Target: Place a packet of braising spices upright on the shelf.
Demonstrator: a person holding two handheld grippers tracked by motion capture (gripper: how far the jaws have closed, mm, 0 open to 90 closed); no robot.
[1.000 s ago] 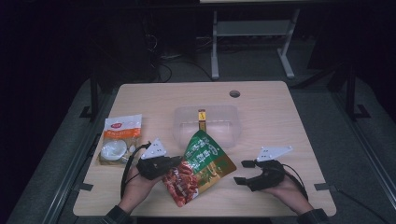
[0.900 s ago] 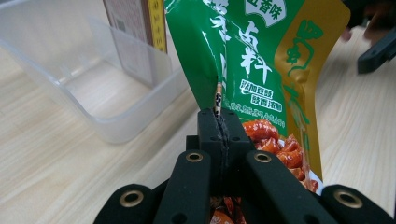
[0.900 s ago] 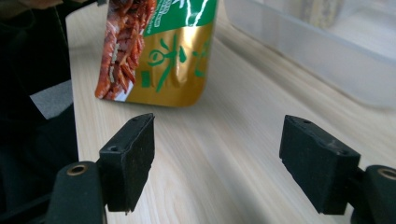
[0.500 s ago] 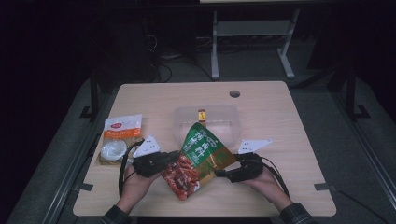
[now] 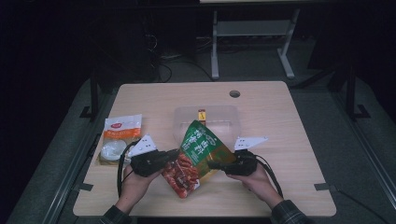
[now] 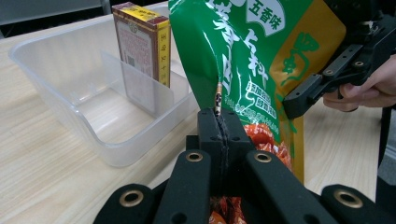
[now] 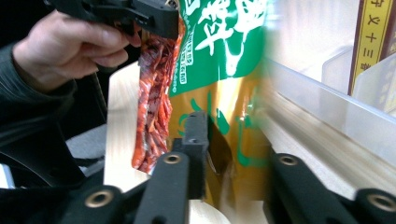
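Snack bag (image 6: 243, 60) seam pinched by left gripper (image 6: 219, 123), seen close-up.

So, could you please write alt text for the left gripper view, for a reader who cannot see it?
The left gripper is shut on the edge of a green and yellow snack bag and holds it upright above a wooden table. Behind it is a clear plastic container with a small yellow and brown box standing inside. At the right, the right gripper reaches the bag's far edge.

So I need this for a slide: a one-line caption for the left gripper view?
Left gripper pinches the green snack bag's edge beside a clear plastic bin.
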